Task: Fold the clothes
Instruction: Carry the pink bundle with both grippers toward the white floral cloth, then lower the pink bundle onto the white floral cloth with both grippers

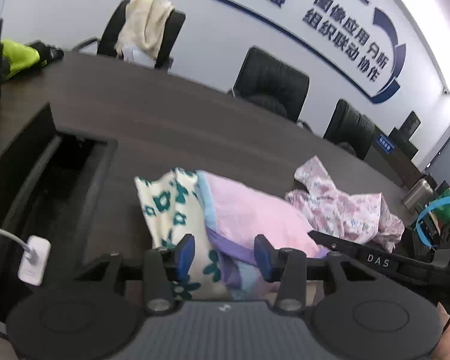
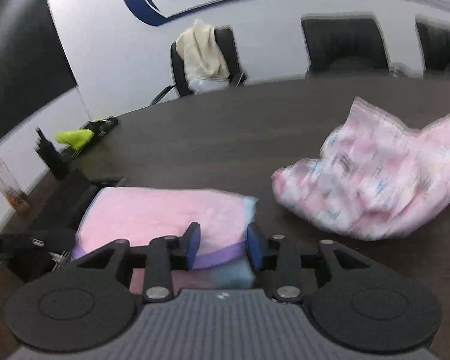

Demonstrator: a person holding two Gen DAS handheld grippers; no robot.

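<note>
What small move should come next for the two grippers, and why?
Probably draw both back and reach for the crumpled pink garment. The pink towel already lies folded, and the left gripper and right gripper stand open around its near edge.

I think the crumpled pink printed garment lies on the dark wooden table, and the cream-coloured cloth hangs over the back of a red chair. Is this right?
Not quite: the chair is black, not red, as the right wrist view shows. The crumpled pink printed garment does lie on the dark wooden table, and the cream-coloured cloth does hang over the chair's back.
</note>
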